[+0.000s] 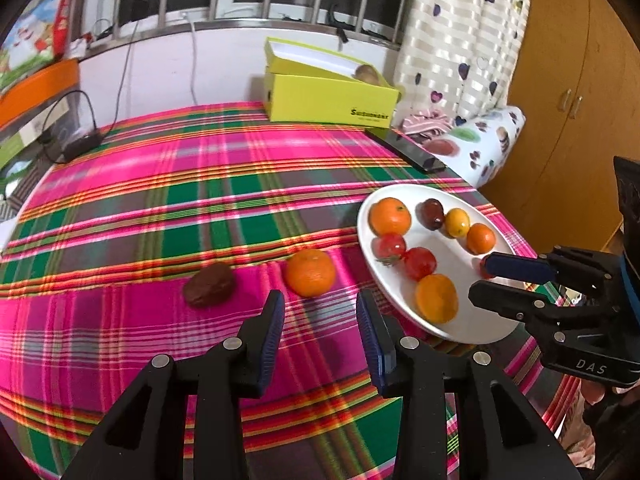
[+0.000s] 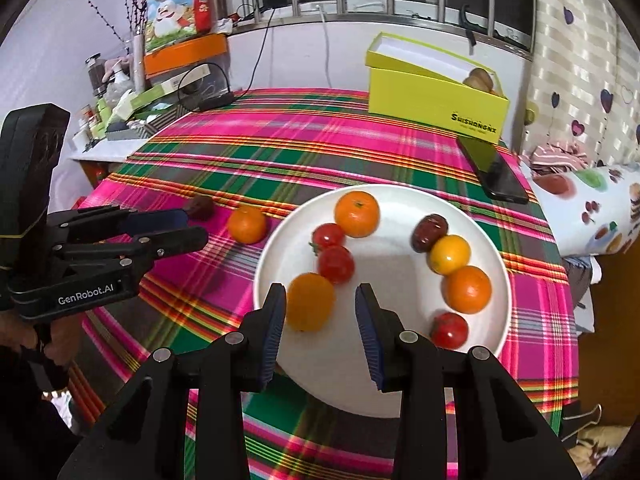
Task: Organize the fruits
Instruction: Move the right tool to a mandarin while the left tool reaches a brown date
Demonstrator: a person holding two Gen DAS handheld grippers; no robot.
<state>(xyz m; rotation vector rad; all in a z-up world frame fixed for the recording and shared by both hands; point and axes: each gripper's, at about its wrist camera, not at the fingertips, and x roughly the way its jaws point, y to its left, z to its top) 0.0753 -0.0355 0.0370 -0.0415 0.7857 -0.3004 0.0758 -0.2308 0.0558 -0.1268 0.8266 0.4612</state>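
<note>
Pink-green plaid tablecloth, white plate, lime-yellow box

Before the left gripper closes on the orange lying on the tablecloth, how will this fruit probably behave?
The orange looks round and lies free on the flat tablecloth, so a push from one side would probably roll it. Its peel seems firm and dimpled, so the ribbed pads of the open left gripper should hold it without slipping.

Five oranges, three tomatoes, two dark fruits, one plate.
</note>
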